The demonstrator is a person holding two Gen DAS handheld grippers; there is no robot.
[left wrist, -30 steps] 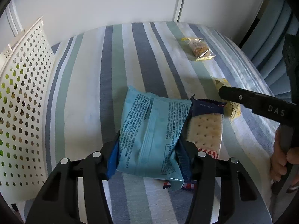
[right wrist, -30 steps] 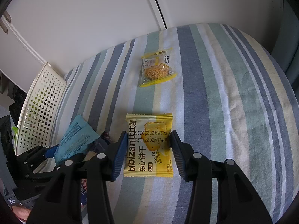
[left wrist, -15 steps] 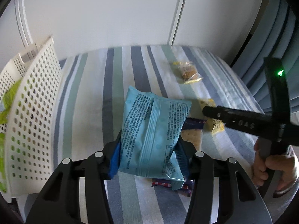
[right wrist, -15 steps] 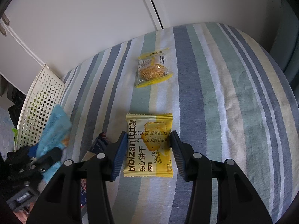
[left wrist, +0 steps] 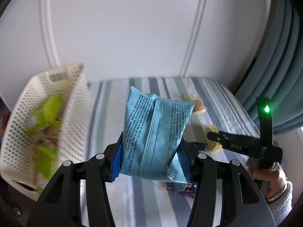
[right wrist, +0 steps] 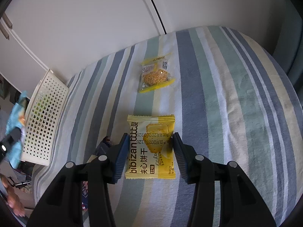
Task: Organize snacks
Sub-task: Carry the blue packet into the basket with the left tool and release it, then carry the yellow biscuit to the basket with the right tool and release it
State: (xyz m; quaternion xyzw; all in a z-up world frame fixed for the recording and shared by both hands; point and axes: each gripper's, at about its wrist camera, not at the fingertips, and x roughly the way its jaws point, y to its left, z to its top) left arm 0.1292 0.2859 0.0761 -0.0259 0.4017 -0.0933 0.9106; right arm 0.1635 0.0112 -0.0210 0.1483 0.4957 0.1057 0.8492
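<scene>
My left gripper (left wrist: 151, 141) is shut on a light blue snack packet (left wrist: 155, 132) and holds it upright in the air, just right of a white perforated basket (left wrist: 73, 113). Several green packets (left wrist: 47, 109) lie blurred inside the basket. In the right wrist view, my right gripper (right wrist: 148, 141) is shut on a yellow biscuit packet (right wrist: 151, 151) that lies flat on the striped cloth (right wrist: 217, 104), one finger at each side edge. The basket (right wrist: 43, 117) and the lifted blue packet (right wrist: 15, 111) show at the far left there.
A clear packet with a round golden cake (right wrist: 155, 75) lies farther back on the cloth. A dark blue cracker packet (right wrist: 103, 145) lies left of my right gripper. White cupboard doors (right wrist: 94, 28) stand behind and a blue curtain (left wrist: 280, 75) hangs on the right. A hand (left wrist: 265, 172) grips the right tool.
My left gripper has risen off the cloth with the blue packet and swung left toward the basket, whose inside now shows. My right gripper has stayed on the yellow packet.
</scene>
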